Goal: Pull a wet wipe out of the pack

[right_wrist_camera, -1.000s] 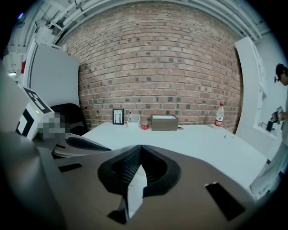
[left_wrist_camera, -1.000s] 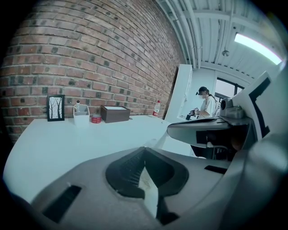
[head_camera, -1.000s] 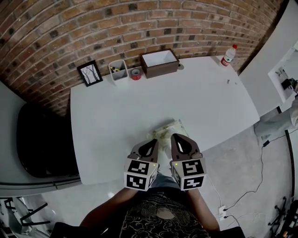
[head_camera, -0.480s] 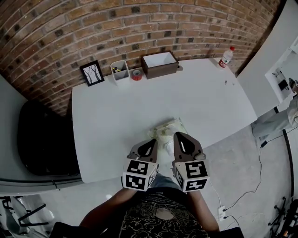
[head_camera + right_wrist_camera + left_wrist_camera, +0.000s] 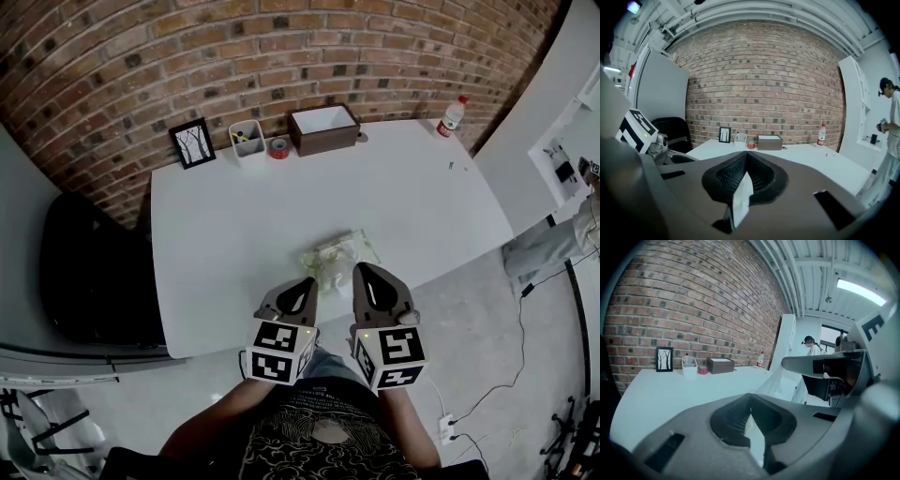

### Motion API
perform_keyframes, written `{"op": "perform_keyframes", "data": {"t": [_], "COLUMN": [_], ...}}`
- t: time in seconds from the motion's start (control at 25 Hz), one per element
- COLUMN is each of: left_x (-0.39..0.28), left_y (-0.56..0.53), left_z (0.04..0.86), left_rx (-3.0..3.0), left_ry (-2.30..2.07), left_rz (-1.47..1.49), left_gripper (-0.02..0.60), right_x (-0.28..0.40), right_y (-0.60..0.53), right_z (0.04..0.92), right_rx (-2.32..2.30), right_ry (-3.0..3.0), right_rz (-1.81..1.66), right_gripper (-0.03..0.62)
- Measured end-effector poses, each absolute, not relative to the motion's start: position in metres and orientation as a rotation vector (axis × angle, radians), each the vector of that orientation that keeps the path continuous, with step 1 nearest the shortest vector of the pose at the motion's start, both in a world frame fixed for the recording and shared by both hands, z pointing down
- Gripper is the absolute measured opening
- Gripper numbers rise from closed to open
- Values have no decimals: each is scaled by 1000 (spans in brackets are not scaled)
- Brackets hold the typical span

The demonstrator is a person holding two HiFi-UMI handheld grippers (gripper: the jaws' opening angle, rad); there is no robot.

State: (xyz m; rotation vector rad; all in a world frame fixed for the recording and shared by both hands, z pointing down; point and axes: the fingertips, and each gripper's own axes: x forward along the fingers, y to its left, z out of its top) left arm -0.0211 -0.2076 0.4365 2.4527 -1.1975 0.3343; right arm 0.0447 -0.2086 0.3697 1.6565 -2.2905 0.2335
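The pack (image 5: 339, 253) lies near the table's (image 5: 234, 216) front edge. The left gripper (image 5: 749, 398) is clamped on a pale sheet, probably pack film; the right gripper (image 5: 746, 155) pinches the wipe (image 5: 740, 199). Risk: the thin hold slips, or the pack lifts with the pull

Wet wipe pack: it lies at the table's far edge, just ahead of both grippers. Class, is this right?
No. The head view shows the wet wipe pack at the table's near edge, just ahead of the left gripper and right gripper.
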Motion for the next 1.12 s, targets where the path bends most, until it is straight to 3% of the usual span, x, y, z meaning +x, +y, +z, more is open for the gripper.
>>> {"op": "perform_keyframes", "data": {"t": [1.12], "left_x": [-23], "left_y": [-101], "left_z": [411], "left_rx": [2566], "left_ry": [-1152], "left_rz": [285], "left_gripper": [12], "right_x": [16], "right_y": [-97], "right_z": [387], "right_rx": [1687], "right_ry": [-2254], "right_rz": [198], "right_gripper": [17]}}
